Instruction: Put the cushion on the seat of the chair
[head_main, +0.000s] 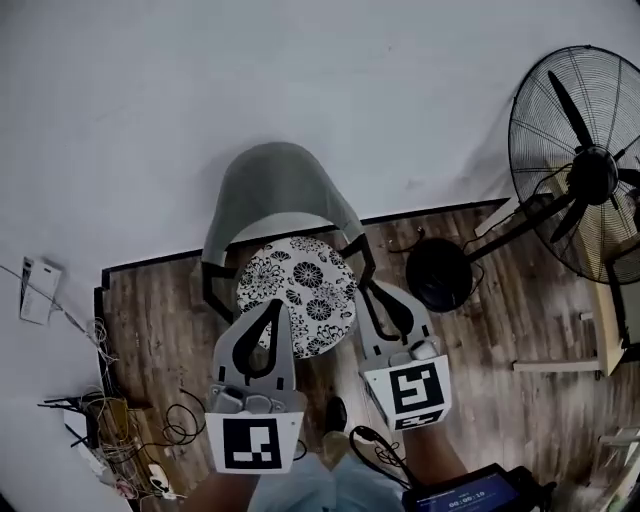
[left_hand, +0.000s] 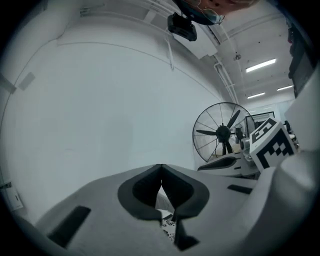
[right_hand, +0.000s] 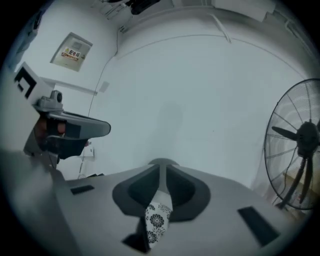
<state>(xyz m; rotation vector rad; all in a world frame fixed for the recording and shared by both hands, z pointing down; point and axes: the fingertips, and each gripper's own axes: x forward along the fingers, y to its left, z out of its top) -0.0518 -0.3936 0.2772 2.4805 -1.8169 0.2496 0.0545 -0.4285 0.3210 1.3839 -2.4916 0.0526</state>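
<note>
Because the flowery cushion (head_main: 300, 285) lies flat on the round seat of the chair (head_main: 280, 185), right below its grey back, the job looks done. Nothing needs holding now, so the left gripper (head_main: 272, 305) has its jaws pressed together with nothing in them, and the right gripper (head_main: 375, 297) looks the same. Both hang by the cushion's front edge, one at each side, over the wood floor (head_main: 480, 320). Bits of flower print show through the gaps behind the tips, but that is only the cushion sitting farther off.
</note>
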